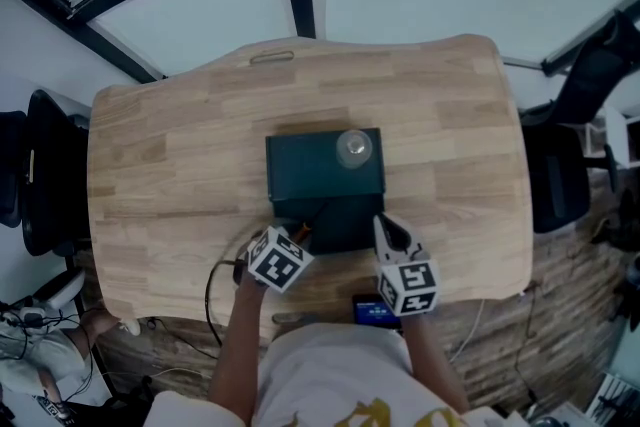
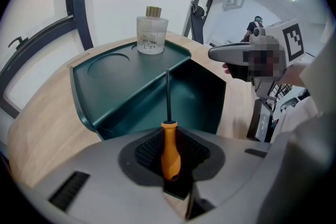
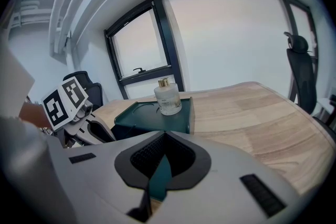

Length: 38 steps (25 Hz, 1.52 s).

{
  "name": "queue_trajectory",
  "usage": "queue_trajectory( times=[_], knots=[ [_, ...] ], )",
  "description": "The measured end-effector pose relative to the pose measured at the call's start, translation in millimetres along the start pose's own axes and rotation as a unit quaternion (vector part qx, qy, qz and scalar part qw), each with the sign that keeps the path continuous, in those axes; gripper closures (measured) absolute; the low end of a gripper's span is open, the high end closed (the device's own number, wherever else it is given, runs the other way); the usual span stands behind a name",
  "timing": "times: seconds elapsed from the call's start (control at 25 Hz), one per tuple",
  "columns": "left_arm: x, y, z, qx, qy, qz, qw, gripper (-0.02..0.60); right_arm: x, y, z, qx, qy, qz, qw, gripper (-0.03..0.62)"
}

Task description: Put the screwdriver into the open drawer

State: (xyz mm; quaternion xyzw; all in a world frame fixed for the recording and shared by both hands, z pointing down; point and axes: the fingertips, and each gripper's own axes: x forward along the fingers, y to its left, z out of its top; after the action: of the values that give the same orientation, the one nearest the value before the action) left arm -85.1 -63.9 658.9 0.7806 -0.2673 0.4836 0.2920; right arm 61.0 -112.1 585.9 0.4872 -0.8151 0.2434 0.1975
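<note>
A dark green box (image 1: 325,165) stands mid-table with its drawer (image 1: 350,227) pulled out toward me. On the box's top is a glass bottle (image 1: 353,148) (image 2: 151,31) (image 3: 167,97). My left gripper (image 1: 298,235) (image 2: 169,153) is shut on the orange handle of the screwdriver (image 2: 170,149). Its thin shaft points over the drawer's front-left part (image 2: 191,102). My right gripper (image 1: 392,237) (image 3: 159,174) sits at the drawer's front right corner, shut on a thin green edge of the drawer (image 3: 157,176). It also shows at the right of the left gripper view as the right gripper (image 2: 233,53).
The wooden table (image 1: 180,175) has a slot handle (image 1: 272,57) at its far edge. A dark phone-like device (image 1: 375,312) lies at the near edge, and a black cable (image 1: 212,287) loops at front left. Office chairs stand left (image 1: 50,175) and right (image 1: 560,180).
</note>
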Motion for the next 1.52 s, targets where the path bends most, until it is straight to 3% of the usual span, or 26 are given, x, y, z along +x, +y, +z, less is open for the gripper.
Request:
queue_trajectory(
  times=[0.52, 1.52],
  knots=[
    [3.0, -5.8, 2.1, 0.025, 0.079, -0.042, 0.9957, 0.509, -0.2, -3.0, -8.8, 0.008, 0.008, -0.002, 1.000, 0.597],
    [21.9, -20.6, -6.5, 0.075, 0.220, -0.075, 0.9696, 0.509, 4.0, -9.6, -21.8, 0.014, 0.048, 0.005, 0.999, 0.597]
  ],
)
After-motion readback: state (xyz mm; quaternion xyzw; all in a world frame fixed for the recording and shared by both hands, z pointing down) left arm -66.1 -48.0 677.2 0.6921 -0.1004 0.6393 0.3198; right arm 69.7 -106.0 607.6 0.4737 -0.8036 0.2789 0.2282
